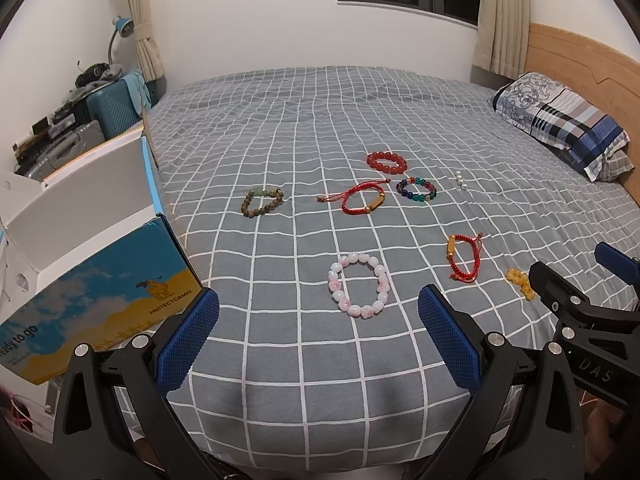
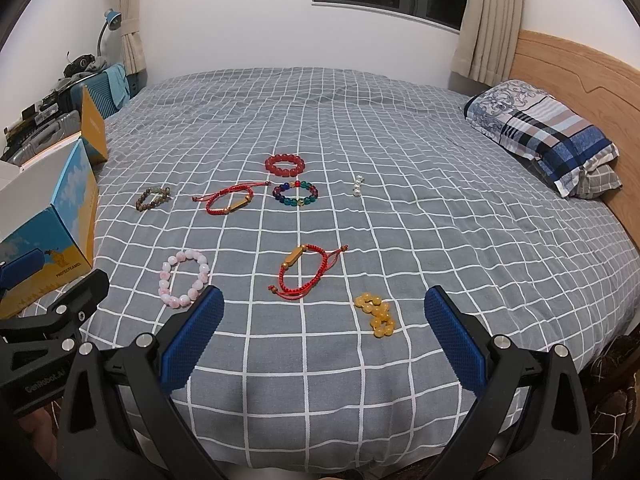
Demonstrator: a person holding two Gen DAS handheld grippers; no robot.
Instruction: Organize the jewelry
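Several bracelets lie on the grey checked bed (image 1: 280, 120). A pink bead bracelet (image 1: 359, 285) lies just ahead of my open, empty left gripper (image 1: 319, 312). A red cord bracelet (image 2: 306, 270) and a yellow bead bracelet (image 2: 376, 314) lie just ahead of my open, empty right gripper (image 2: 324, 314). Farther off lie a brown bead bracelet (image 1: 262, 201), another red cord bracelet (image 1: 360, 199), a red bead bracelet (image 1: 387, 162), a multicolour bead bracelet (image 1: 416, 190) and small white beads (image 1: 460, 180). An open blue and yellow box (image 1: 100, 264) stands at the left bed edge.
A patterned pillow (image 1: 560, 120) lies at the right against a wooden headboard (image 1: 580, 56). A teal suitcase (image 1: 114, 108) and clutter stand beyond the box at the left. The right gripper's body shows at the right of the left wrist view (image 1: 576, 312).
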